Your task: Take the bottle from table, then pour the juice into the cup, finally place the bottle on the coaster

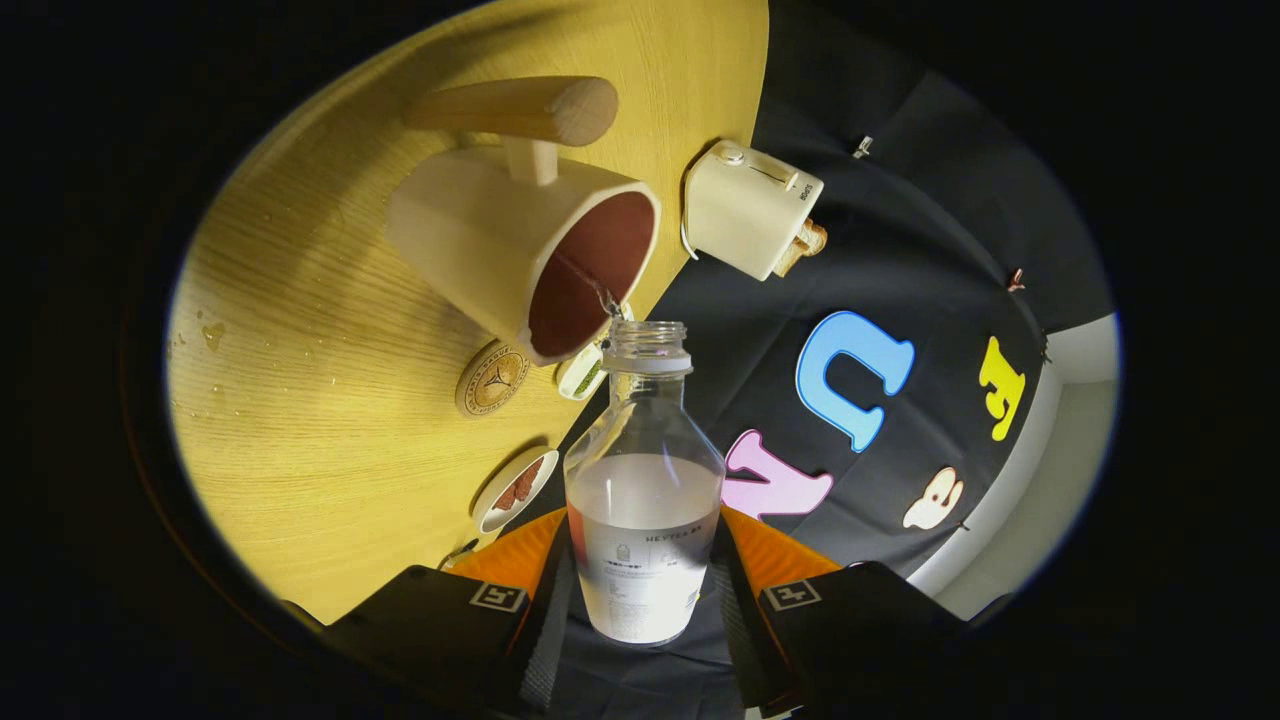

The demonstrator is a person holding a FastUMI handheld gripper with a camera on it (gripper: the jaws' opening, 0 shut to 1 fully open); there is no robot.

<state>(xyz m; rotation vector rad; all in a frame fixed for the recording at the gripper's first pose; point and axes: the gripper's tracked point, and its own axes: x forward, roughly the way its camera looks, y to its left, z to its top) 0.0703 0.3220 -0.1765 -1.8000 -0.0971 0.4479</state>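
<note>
Two fingers of the tongs (645, 590) clamp the lower body of the clear bottle (645, 500), one on each side, so the tongs are closed around it. Pale, cloudy liquid partly fills the bottle, whose uncapped neck points toward the cream cup (520, 245) with a dark reddish interior; a thin stream runs from the mouth across the cup's rim. A wooden handle (520, 108) is attached to the cup's outer wall. Beside the cup, on the yellow wood-grain desk (330, 400), lies a round coaster (492, 378), with a small dish (516, 490) nearer the fingers and a small white lid-like object (580, 375) partly hidden behind the bottle neck. A cream box-shaped appliance (750, 208) sits at the desk's edge against the black cloth wall. Label text on the bottle is too small to make out.
</note>
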